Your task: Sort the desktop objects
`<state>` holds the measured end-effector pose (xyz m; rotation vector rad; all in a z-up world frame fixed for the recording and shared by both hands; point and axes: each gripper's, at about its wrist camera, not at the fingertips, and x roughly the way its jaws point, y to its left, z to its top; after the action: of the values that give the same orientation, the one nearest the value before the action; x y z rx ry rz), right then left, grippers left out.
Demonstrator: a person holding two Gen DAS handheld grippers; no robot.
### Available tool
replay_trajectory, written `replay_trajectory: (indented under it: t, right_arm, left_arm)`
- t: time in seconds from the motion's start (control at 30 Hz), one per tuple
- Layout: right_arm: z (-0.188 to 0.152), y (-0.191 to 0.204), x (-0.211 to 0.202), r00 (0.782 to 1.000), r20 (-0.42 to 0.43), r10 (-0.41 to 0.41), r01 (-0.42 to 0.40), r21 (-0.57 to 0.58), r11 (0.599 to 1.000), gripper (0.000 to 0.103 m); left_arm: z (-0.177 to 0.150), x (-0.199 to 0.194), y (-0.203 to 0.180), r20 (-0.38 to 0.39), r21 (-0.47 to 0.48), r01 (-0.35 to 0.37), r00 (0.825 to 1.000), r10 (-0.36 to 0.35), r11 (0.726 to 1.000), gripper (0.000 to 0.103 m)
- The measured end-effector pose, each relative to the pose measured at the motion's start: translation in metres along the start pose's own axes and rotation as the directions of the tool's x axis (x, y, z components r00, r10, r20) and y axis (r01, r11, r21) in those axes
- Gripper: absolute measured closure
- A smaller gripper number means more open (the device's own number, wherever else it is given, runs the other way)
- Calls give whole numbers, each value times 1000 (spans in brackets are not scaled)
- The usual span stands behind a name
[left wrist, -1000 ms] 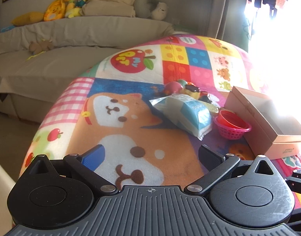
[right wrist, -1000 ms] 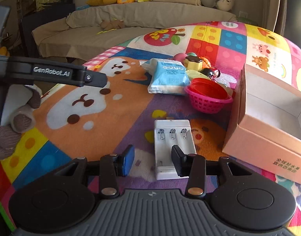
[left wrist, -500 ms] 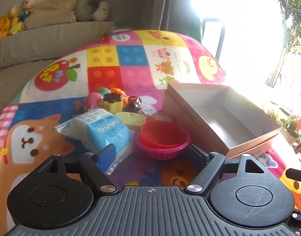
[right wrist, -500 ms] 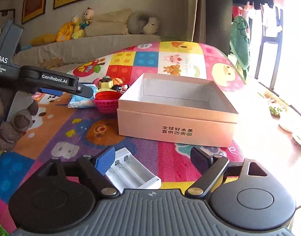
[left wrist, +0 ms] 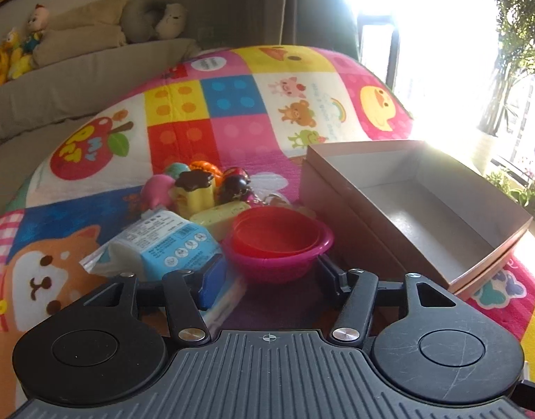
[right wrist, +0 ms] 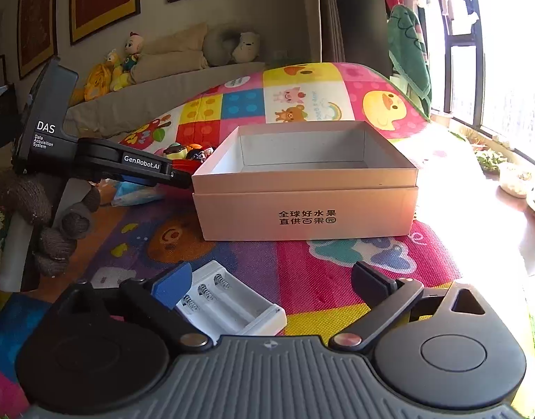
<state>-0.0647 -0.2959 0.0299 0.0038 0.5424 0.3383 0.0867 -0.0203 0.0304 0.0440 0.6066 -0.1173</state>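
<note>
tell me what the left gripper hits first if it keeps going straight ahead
Most likely the pink basket with red bowls nested inside, sitting right between the open left gripper fingers; depth is hard to judge.

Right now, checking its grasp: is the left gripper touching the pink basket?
Cannot tell: in the left wrist view, the left gripper straddles the pink basket, jaws open.

I see a colourful cartoon play mat (right wrist: pixel 337 272) carrying everything. On it sits an open cardboard box (right wrist: pixel 306 206); left of the box lie a pink basket (left wrist: pixel 278 262), a blue tissue pack (left wrist: pixel 162 244) and small toys (left wrist: pixel 204 188); a white battery holder (right wrist: pixel 229 303) lies nearer me.
</note>
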Motion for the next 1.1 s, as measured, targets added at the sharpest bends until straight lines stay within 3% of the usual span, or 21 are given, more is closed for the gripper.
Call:
replay_trajectory:
  t: [0.07, 0.1, 0.2, 0.3, 0.43, 0.53, 0.63, 0.67, 0.7, 0.9, 1.0, 1.1]
  right_arm:
    - [0, 0, 0, 1000, 0, -4, 4, 0, 1000, 4]
    - [0, 0, 0, 1000, 1, -5, 5, 0, 1000, 4]
    - [0, -1, 0, 1000, 5, -4, 4, 6, 1000, 4]
    - [1, -1, 2, 1000, -4, -4, 4, 13, 1000, 4]
    - [0, -1, 0, 1000, 2, -12, 12, 18, 1000, 4]
    - [-1, -2, -1, 1000, 10, -12, 12, 21, 1000, 4]
    - [-1, -3, -1, 1000, 11, -9, 8, 30, 1000, 4]
    - [-1, -4, -1, 1000, 10, -6, 6, 34, 999, 4]
    - [-1, -5, -1, 1000, 10, -6, 5, 37, 999, 4]
    - [-1, -5, -1, 1000, 12, -3, 2, 38, 999, 3]
    - [0, -3, 1, 1000, -1, 1, -1, 27, 1000, 2]
    - [3, 0, 1, 1000, -7, 8, -8, 4, 1000, 2]
  left_arm:
    - [1, -5, 15, 17, 10, -95, 995, 95, 995, 42]
    - [3, -9, 23, 24, 1, -106, 994, 106, 994, 42]
    - [13, -25, 37, 46, -43, 7, 999, -5, 999, 29]
    - [26, -20, 32, 25, -105, 74, 997, -72, 992, 26]
    - [35, 22, 17, -71, -120, 32, 997, -41, 992, 41]
    - [35, 49, 10, -126, -120, 40, 990, -55, 992, 50]
    - [34, 52, 5, -108, -89, 27, 993, -36, 996, 69]
    - [34, 47, 4, -95, -73, 24, 995, -31, 997, 84]
    - [33, 40, 3, -80, -57, 23, 996, -27, 998, 91]
    - [17, -34, -2, 45, 27, 26, 999, -27, 999, 95]
    - [-1, -67, 0, 25, 15, 108, 994, -108, 994, 94]
    - [-21, -83, 1, -11, -8, 110, 994, -110, 994, 85]
